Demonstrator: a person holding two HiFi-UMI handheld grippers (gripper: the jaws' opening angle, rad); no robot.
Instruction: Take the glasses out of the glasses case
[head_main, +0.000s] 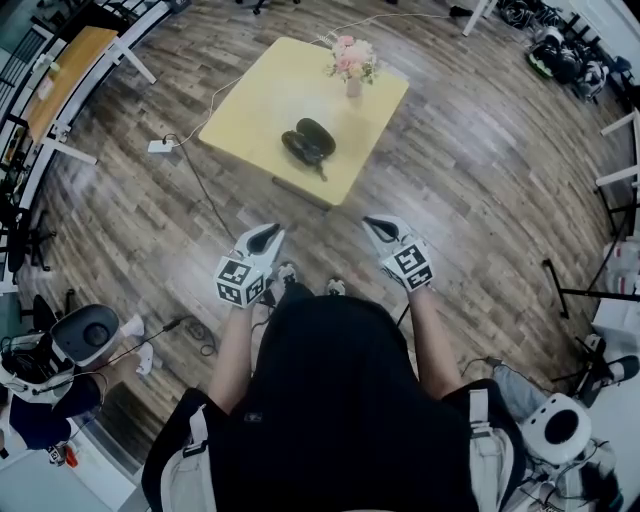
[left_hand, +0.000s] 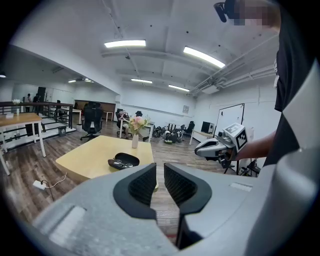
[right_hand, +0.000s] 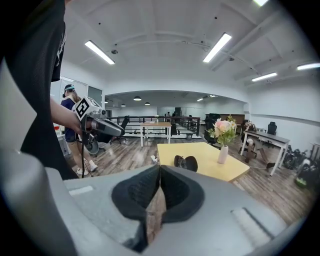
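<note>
Both grippers held over the floor, well short of the open glasses case.

On my left gripper (head_main: 265, 235) (left_hand: 160, 172) the ribbed dark fingers stand a narrow gap apart with nothing between them; on my right gripper (head_main: 380, 225) (right_hand: 159, 172) the fingers meet at the tips, empty. Brown plank floor (head_main: 450, 150) separates both from the pale yellow surface (head_main: 260, 100). There the black oval glasses case (head_main: 310, 140) lies open like a clamshell, the glasses (left_hand: 116, 164) apparently in its nearer half, with a vase of pink flowers (head_main: 352, 62) beyond.
</note>
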